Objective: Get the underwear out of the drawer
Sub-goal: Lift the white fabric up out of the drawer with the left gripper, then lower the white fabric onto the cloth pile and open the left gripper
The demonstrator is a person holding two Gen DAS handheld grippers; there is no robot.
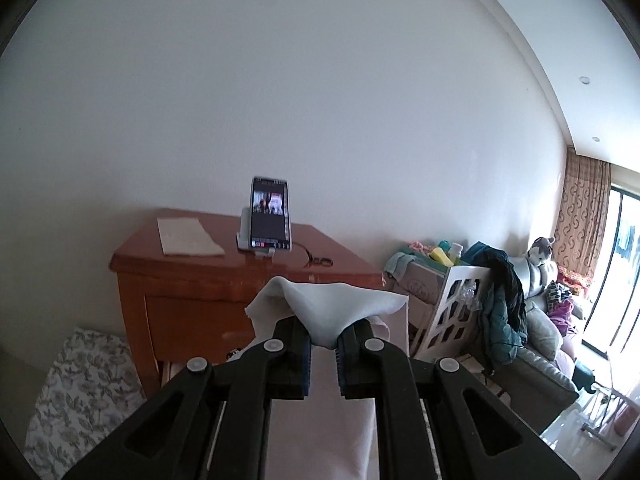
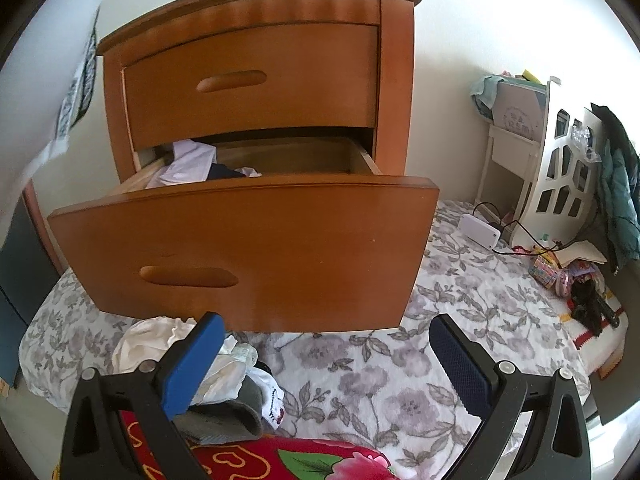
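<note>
Pale cloth (image 1: 328,312), probably underwear, sits pinched in the left gripper (image 1: 323,346); carry it clear of the drawer (image 2: 244,248), right gripper (image 2: 326,364) spread empty.

So the right gripper (image 2: 326,354) sits low over a floral sheet (image 2: 460,320), jaws spread wide with nothing between them. Right ahead is a wooden nightstand (image 2: 256,80): top drawer (image 2: 252,84) closed, bottom drawer (image 2: 240,248) pulled way out. Inside it, toward the left, there's a jumble of white and dark clothes (image 2: 200,166); the right half looks bare. Just below the drawer front, a pile of pale underwear (image 2: 160,340) lies on the sheet, partly behind the left finger (image 2: 192,364). A red flowery blanket (image 2: 280,460) is at the bottom edge.
</note>
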